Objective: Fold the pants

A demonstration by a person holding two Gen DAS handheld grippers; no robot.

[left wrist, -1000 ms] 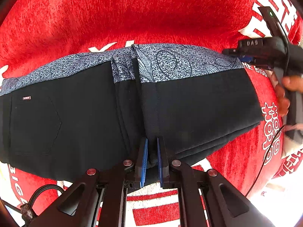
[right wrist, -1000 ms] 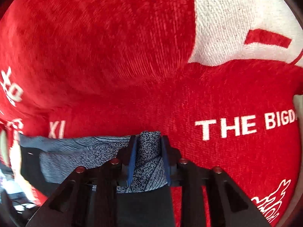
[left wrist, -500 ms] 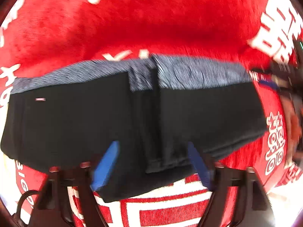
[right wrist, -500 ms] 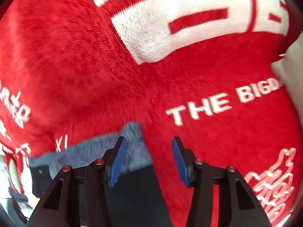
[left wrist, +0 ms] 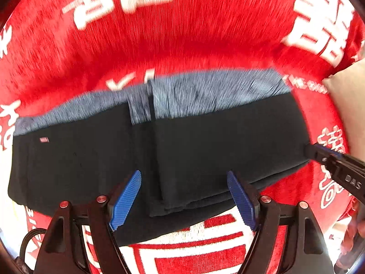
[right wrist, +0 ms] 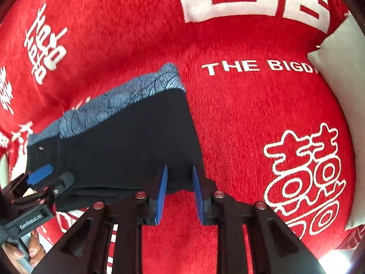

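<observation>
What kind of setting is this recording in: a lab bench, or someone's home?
Probably a home, likely a bed or sofa: the pants lie on a plush red blanket printed with white double-happiness characters, and a pale cushion sits at its edge.

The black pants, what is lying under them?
The pants lie folded on a red blanket with white letters, which shows all around them. The part of the blanket beneath them is covered, so anything between them cannot be seen.
</observation>
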